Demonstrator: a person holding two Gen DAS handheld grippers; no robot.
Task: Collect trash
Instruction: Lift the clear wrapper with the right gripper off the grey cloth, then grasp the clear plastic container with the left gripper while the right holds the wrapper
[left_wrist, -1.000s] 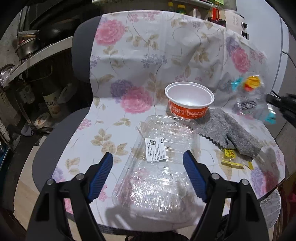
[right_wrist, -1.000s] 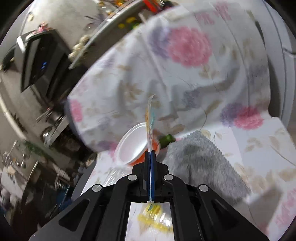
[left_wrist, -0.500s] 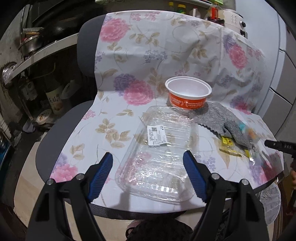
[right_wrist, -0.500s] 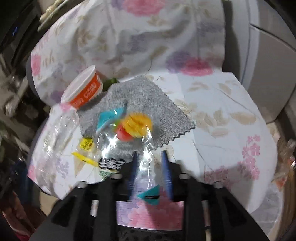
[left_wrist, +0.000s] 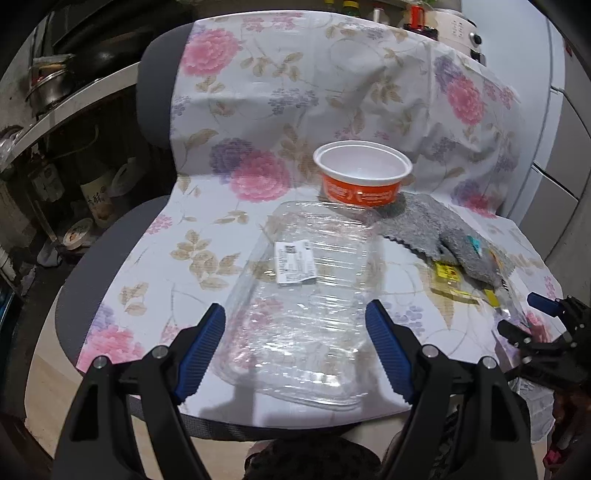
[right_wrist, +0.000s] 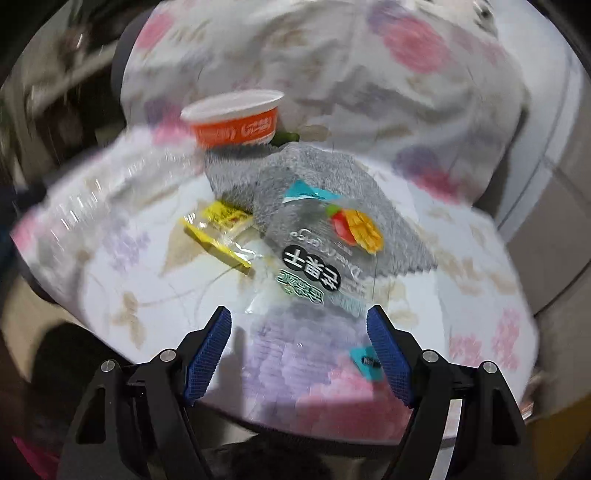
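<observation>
While your right wrist view is smeared by blur, the clear snack wrapper (right_wrist: 325, 258) with its black label and fruit print still reads: it lies flat on the floral cloth (right_wrist: 155, 291), its far end overlapping the grey rag (right_wrist: 332, 177), its long axis running from near your jaws away toward the orange cup (right_wrist: 236, 122). A small green thing behind that cup is too hidden to name. Your right gripper (right_wrist: 299, 347) has its jaws opening, and the wrapper's near end lies between the blue pads without either pressing it. A yellow wrapper (right_wrist: 218, 232) lies just left of it.

From your left wrist view, the clear plastic tray (left_wrist: 306, 295) stretches lengthwise away from you, its white label (left_wrist: 295, 260) near the far half. Your left gripper (left_wrist: 295, 339) stands spread wide above the tray's near end, gripping nothing.
</observation>
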